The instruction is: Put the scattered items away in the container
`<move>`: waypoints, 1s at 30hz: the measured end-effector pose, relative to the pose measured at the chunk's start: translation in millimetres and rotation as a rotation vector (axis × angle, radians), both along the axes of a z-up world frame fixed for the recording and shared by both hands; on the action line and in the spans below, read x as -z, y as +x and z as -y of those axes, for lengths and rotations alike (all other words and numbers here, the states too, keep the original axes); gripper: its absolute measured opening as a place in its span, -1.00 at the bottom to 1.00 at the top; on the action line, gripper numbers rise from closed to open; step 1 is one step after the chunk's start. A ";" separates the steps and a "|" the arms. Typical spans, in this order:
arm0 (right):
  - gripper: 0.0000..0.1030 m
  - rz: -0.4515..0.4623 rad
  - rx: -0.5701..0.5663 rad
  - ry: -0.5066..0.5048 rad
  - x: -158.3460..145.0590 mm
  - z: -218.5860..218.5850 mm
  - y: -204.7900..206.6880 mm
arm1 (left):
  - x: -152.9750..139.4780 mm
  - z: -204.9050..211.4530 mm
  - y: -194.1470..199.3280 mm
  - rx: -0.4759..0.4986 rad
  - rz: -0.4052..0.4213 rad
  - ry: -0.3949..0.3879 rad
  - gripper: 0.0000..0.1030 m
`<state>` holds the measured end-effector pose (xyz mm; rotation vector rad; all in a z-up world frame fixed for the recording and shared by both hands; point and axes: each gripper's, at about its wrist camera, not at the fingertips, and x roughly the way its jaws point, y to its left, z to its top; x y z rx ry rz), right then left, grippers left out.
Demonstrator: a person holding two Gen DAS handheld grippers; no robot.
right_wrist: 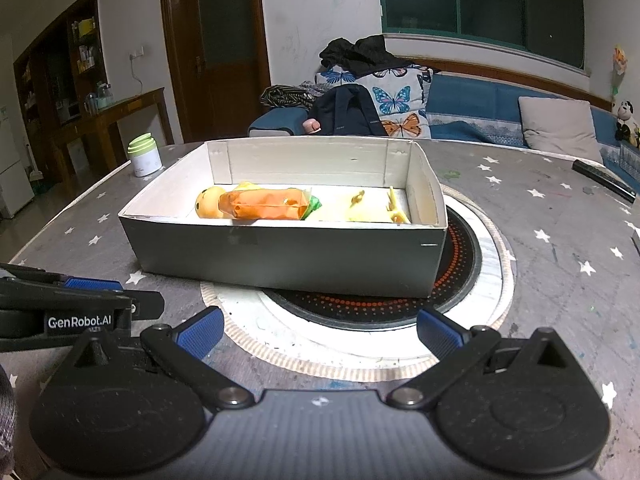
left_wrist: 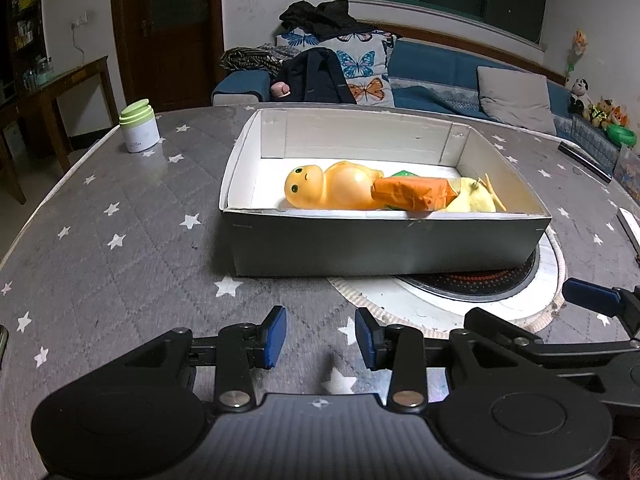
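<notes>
The left gripper (left_wrist: 320, 338) holds its jaws at a narrow gap with nothing between the blue pads (left_wrist: 275, 336), low over the grey star-patterned table (left_wrist: 120, 248). The right gripper (right_wrist: 319, 332) has its jaws spread wide and empty, above the pale ring around a round black burner (right_wrist: 460, 280) set into the table. The two grippers sit side by side, each showing at the edge of the other's view.

Straight ahead of both sets of jaws stands the container, a grey box (left_wrist: 384, 244) with white inner walls, resting partly over the burner. Inside it lie an orange-yellow toy figure (left_wrist: 320, 190) toward the left gripper's side, an orange packet (left_wrist: 412, 193) across its lower half with something green just under the packet, and a pale yellow item (left_wrist: 474, 200) at the right end.

Beyond the box, far to the left of the jaws, a white jar with a green lid (left_wrist: 139, 126) stands near the table edge. Far right, a dark remote-like bar (right_wrist: 604, 180) lies on the table.
</notes>
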<state>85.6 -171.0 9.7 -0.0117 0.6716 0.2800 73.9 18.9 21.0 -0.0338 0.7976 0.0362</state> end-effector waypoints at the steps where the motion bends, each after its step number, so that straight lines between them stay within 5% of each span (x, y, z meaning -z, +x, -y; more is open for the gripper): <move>1: 1.00 0.000 0.000 0.000 -0.1 0.0 0.5 | -0.2 0.0 0.6 0.000 0.001 0.001 -0.22; 30: 1.00 0.013 0.014 -0.014 -7.8 -1.2 20.4 | -6.5 0.4 22.4 0.000 0.015 0.013 -0.22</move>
